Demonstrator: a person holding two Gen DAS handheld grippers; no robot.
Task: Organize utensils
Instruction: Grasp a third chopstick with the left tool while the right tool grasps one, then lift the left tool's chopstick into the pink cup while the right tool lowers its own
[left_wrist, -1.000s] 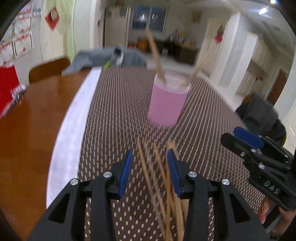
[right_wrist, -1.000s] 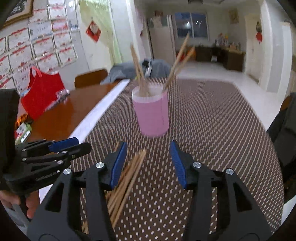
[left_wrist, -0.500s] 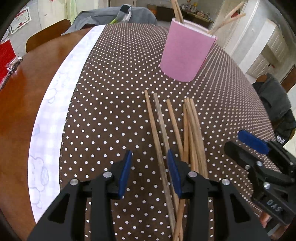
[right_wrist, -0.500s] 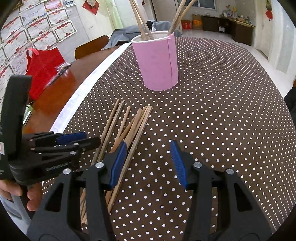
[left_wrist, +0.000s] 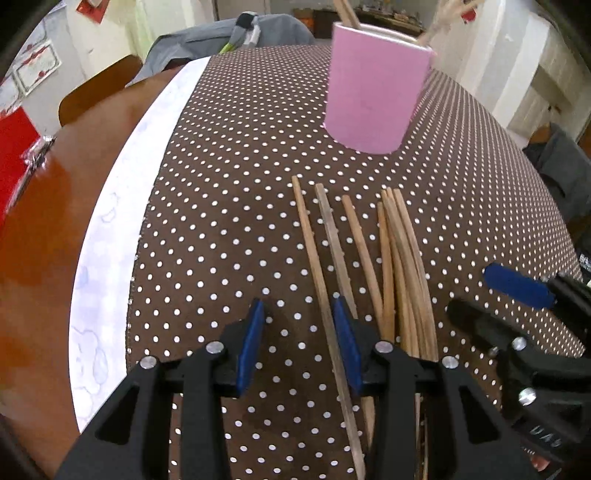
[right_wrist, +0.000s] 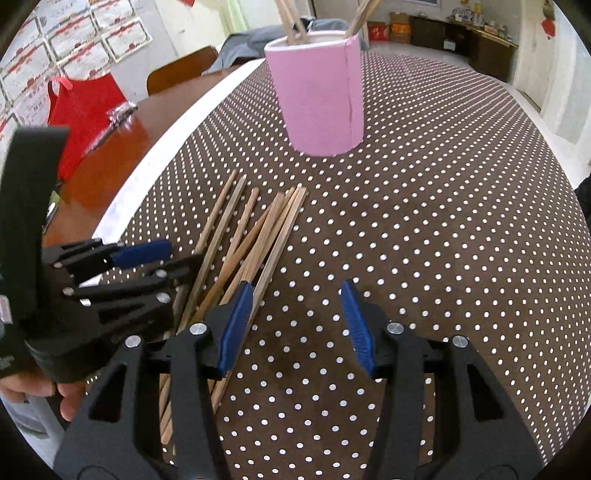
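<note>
Several chopsticks (left_wrist: 388, 258) flat on cloth, one between closing left gripper (left_wrist: 299, 347) pads

Ahead of the left gripper (left_wrist: 299, 349), black with blue pads, stands a plain pink cup (left_wrist: 373, 88) on a brown tablecloth (left_wrist: 229, 206) dotted white. The chopsticks (left_wrist: 391, 254) just beyond the jaws are pale tan wood, one greyer. To the claw's left runs a white border strip (left_wrist: 114, 236) with faint blue marks, then glossy reddish-brown table (left_wrist: 40, 236). Left of the right gripper (right_wrist: 297, 325), also black and blue, sits a red bag (right_wrist: 86, 110).
</note>
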